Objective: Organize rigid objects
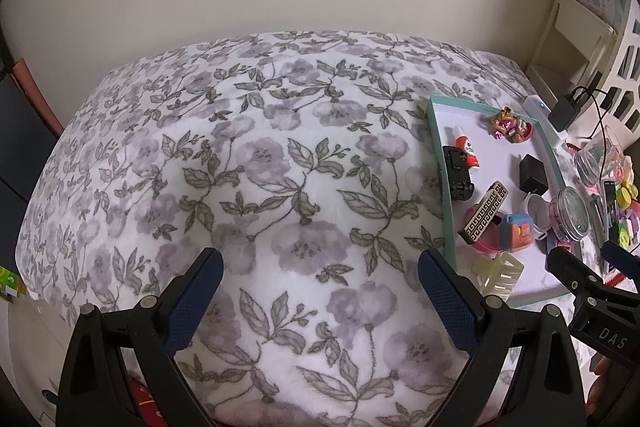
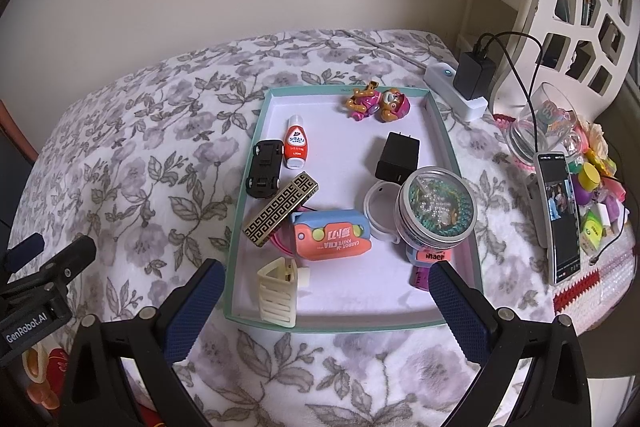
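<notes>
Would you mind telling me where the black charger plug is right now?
In the right wrist view, the black charger plug lies inside the tray, toward its right side, between the pink toy and the bead jar.

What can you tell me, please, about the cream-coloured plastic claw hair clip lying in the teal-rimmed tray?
The cream-coloured plastic claw hair clip looks glossy and hard, with rows of curved interlocking teeth closed together and a squarish pinch tab at one end. It lies on its side on the white floor of the shallow teal-rimmed tray, in the near left corner, close to the front rim. It looks free of the other things; the orange and blue folding toy sits just behind it. Neither hand-held gripper holds it.
</notes>
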Tool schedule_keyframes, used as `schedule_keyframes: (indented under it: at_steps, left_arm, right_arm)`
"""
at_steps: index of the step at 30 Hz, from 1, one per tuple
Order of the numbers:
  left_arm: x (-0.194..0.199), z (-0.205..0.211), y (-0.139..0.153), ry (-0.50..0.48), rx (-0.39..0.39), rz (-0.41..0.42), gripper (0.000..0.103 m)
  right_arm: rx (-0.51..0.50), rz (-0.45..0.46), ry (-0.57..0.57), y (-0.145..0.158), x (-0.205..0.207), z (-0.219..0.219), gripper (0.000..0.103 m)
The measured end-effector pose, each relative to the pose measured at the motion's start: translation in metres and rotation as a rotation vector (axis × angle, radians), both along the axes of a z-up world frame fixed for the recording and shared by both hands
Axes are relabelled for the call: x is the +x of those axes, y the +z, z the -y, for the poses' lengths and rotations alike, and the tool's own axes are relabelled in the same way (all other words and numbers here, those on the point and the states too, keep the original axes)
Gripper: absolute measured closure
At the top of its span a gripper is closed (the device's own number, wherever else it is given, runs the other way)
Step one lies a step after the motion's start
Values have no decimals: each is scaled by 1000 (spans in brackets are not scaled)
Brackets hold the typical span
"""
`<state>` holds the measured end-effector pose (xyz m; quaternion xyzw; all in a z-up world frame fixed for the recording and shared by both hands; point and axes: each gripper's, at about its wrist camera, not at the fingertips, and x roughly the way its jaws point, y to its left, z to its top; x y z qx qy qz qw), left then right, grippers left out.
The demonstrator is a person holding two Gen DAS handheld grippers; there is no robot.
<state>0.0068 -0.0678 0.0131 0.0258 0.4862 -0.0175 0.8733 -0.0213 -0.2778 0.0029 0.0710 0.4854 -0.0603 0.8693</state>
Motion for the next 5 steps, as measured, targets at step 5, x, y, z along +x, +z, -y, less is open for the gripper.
schedule_keyframes:
  at_steps: [5]
  left_arm:
    - [-1, -2, 3, 10, -20, 13, 5]
  right_arm:
    - [0, 0, 0, 0, 0, 0, 0]
